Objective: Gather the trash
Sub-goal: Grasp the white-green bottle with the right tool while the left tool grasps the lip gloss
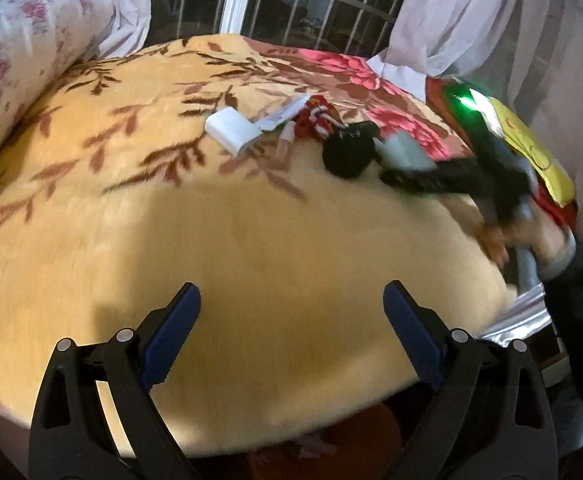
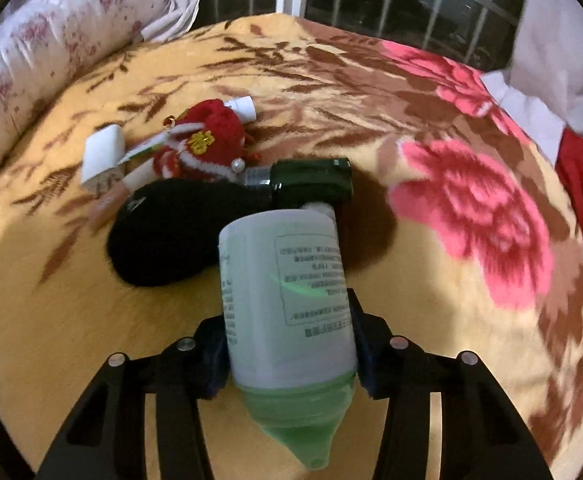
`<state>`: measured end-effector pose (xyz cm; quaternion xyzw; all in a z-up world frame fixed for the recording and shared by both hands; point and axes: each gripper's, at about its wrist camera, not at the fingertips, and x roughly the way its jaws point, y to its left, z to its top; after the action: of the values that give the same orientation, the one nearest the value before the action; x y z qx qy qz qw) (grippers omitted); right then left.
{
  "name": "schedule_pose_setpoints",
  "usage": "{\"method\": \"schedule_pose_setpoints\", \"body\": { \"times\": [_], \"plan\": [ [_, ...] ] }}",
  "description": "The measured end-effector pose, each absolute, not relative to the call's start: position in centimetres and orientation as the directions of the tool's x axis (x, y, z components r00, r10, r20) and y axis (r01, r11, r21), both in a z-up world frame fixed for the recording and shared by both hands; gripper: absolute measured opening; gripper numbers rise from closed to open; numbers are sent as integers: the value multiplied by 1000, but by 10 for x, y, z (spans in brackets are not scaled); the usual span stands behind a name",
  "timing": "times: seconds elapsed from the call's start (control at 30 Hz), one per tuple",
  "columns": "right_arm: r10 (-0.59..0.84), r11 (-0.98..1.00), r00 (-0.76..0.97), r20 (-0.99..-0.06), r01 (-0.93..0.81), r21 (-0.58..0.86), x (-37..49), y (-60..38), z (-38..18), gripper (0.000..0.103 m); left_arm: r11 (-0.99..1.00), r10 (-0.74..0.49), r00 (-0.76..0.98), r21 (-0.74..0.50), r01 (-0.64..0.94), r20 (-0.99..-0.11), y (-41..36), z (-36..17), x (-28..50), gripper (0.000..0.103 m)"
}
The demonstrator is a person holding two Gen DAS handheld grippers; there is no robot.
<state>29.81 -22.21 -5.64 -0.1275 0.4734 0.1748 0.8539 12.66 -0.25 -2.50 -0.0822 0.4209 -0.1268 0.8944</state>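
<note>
The right gripper had its fingers closed on a pale green plastic bottle with a white printed label, clamped across the lower body, its green funnel-shaped end pointing back toward the camera and its neck aimed out over the bed. The left gripper held nothing, its blue-padded fingers spread wide above a bare stretch of the yellow plush blanket with brown leaf print.

The bottle looked smooth and rounded, gripped only by the pads at its sides; it could twist or slip out if swung quickly, and the blur suggested movement.

Just past the bottle's neck lay the rest of the clutter, bunched together: a dark green glass jar, a black fabric pouch touching it, a red knitted ornament with gold trim, a small white plastic box and a white-capped tube. The bottle's neck sat close enough to the jar to knock it. Whether the ornament counted as trash could not be told, so sweeping up the wrong item was a risk.
</note>
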Motion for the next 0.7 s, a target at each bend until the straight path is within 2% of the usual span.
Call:
{"method": "schedule_pose_setpoints", "body": {
  "times": [0.2,0.33,0.43,0.6,0.7],
  "plan": [
    [245,932,522,-817,-358,51,271,-252,-53,49,955,-295,568,-212,209,-769,-22,-15,202,90],
    [333,932,508,-794,-306,195,278,-275,-60,48,956,-258,556,-126,264,-790,-46,-15,246,90],
    [335,932,520,-785,-304,197,278,-274,-61,48,951,-242,534,-89,296,-810,-56,-25,275,90],
    [345,929,533,-773,-310,201,275,-275,-61,48,922,-338,491,-176,346,-803,-50,-29,298,90],
    [373,922,529,-762,-304,241,277,-280,-62,48,917,-334,493,-155,369,-803,-46,-27,300,90]
  ]
}}
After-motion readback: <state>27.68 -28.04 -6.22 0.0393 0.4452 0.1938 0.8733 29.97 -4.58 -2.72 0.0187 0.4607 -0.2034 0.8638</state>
